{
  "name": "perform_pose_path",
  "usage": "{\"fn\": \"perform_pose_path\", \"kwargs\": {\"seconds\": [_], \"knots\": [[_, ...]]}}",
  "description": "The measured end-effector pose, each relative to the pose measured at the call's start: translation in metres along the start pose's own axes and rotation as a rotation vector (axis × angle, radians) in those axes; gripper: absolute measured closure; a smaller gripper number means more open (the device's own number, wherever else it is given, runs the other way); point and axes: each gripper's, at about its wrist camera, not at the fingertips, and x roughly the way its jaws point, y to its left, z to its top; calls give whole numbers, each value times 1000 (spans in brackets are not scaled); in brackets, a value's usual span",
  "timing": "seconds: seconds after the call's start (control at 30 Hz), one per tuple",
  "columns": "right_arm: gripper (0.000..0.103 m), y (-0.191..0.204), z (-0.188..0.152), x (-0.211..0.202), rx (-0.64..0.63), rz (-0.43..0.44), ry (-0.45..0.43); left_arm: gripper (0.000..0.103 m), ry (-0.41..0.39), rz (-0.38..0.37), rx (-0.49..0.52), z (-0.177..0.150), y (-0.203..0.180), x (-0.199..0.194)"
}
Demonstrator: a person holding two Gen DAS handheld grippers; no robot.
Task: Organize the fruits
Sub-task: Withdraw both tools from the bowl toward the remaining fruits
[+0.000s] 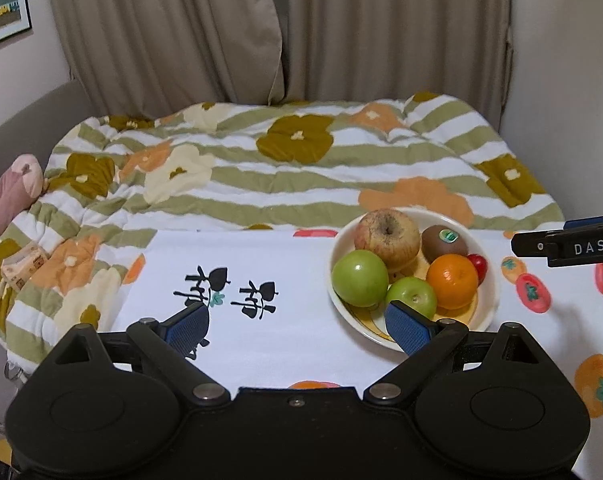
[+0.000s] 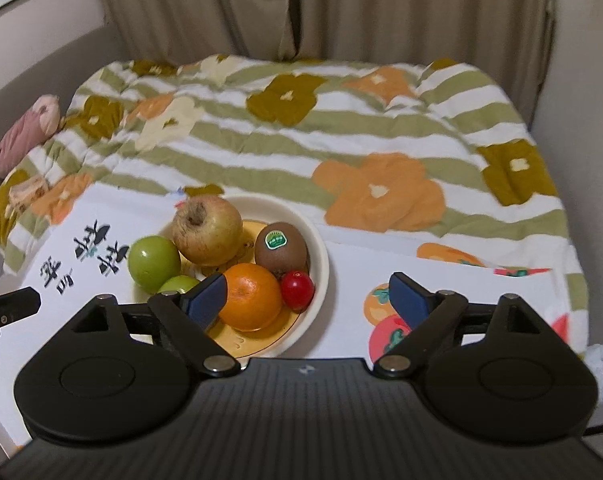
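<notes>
Both grippers, left point(image 1: 297, 326) and right point(image 2: 307, 300), hover wide open, holding nothing. Bowl point(image 2: 321, 258) at ten o'clock holds all six fruits. Sorting looks finished; next, likely withdraw.

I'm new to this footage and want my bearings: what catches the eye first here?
The cream bowl heaped with fruit on the white cloth: a big blotchy apple at the back, an orange in front, a kiwi with a green sticker. Behind lies a flowered, green-striped quilt. Both grippers are open and empty.
</notes>
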Motion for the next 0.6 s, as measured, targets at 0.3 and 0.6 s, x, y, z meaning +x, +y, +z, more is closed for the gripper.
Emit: {"fn": "perform_pose_path", "kwargs": {"seconds": [0.3,0.6], "knots": [[0,21,-23,-74,77,-75,-86,0,-106,-56,67,-16,12,-51],[0,56,-58,-112,104,-138,-92,0,-139,-146,149,-41,26,-71]]}}
